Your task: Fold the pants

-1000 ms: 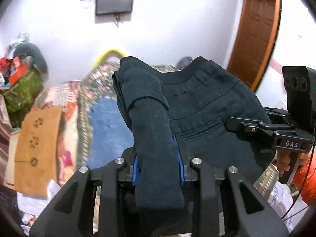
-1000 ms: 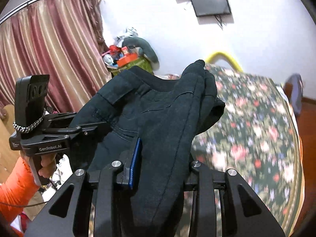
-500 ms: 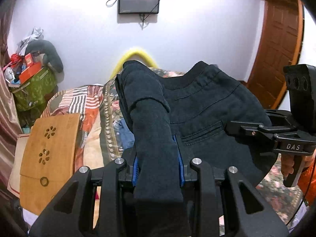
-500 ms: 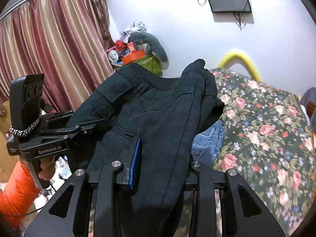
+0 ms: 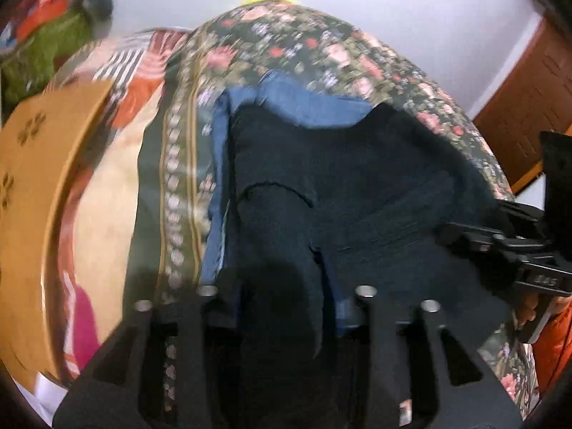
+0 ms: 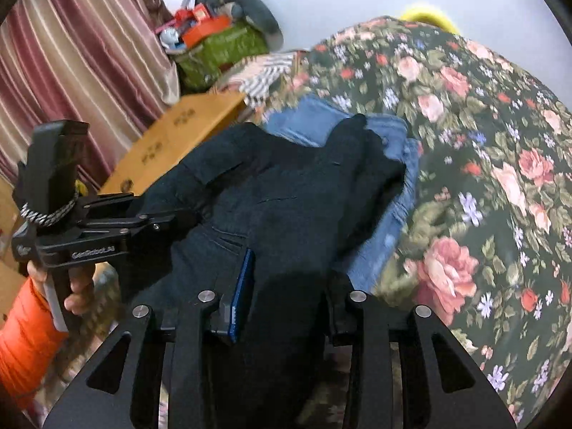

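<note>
Folded dark pants [image 5: 357,186] hang between both grippers and settle onto blue jeans [image 5: 304,103] lying on the floral bedspread [image 5: 304,43]. In the left wrist view my left gripper [image 5: 282,296] has its jaws opening; a fold of the pants lies between them, with a slit showing beside the right blue pad. In the right wrist view the pants [image 6: 286,186] fill my right gripper [image 6: 286,296], whose jaws are opening while the cloth still lies against the blue pad [image 6: 243,286]. Each gripper shows in the other's view, the right one [image 5: 500,246] and the left one [image 6: 107,228], both at the pants' edge.
The blue jeans [image 6: 311,121] lie near the bed's left side. A wooden board [image 6: 178,132] leans beside the bed, with a green bag [image 6: 221,50] and a striped curtain [image 6: 71,53] behind. A brown door [image 5: 529,100] stands at right. An orange sleeve [image 6: 25,350] holds the left gripper.
Both grippers have dropped forward and down with the pants, from held up in the air to over the blue jeans. The fingers of both stand wider apart than before.
</note>
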### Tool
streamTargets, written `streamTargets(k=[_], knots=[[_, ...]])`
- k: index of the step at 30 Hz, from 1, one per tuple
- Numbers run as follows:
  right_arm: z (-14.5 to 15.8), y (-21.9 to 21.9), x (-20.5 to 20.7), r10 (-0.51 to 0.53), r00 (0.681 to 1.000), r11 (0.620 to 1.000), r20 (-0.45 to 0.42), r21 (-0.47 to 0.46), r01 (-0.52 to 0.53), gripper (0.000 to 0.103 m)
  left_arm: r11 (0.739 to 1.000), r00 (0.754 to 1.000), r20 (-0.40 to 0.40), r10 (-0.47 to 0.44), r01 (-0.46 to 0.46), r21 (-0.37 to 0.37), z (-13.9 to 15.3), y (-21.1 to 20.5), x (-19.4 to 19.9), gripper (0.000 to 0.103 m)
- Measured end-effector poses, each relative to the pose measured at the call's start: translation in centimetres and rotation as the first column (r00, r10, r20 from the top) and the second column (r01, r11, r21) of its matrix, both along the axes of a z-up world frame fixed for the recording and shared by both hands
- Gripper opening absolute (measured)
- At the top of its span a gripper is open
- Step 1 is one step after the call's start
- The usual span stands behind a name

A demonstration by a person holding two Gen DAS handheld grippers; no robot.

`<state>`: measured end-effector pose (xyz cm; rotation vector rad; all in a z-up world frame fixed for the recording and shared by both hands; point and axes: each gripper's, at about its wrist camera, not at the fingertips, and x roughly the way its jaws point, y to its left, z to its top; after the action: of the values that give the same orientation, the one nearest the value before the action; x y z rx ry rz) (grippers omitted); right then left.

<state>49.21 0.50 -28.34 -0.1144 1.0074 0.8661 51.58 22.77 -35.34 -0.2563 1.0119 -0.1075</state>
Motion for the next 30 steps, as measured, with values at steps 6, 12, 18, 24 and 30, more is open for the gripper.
streamTargets(k=[6, 12, 18, 24, 30], knots=[[3.9, -2.5, -2.4, -0.063, 0.994, 0.996, 0.094, -0.062, 0.069, 0.037, 0.996, 0.997, 0.032, 0.069, -0.071, 0.060, 3.2, 0.9, -2.8, 0.045], [11.4, -5.1, -7.4, -0.119, 0.964, 0.992, 0.238, -0.008, 0.124, 0.037, 0.984, 0.988, 0.140, 0.065, -0.087, 0.157, 11.5, -1.1, -8.3, 0.045], [20.7, -6.4, -15.4, -0.145, 0.910, 0.989, 0.390, 0.090, 0.119, 0.037, 0.965, 0.943, 0.331, 0.022, -0.107, 0.240, 21.8, -5.4, -16.6, 0.045], [27.6, -8.4, -24.3, -0.198, 0.841, 0.973, 0.503, 0.208, 0.104, 0.037, 0.961, 0.862, 0.506, 0.027, -0.161, 0.224, 30.2, -9.6, -27.6, 0.045], [29.7, -9.9, -32.8, -0.225, 0.787, 0.950, 0.574, 0.309, 0.046, 0.037, 0.958, 0.771, 0.636, 0.015, -0.195, 0.213, 33.1, -12.7, -37.2, 0.045]])
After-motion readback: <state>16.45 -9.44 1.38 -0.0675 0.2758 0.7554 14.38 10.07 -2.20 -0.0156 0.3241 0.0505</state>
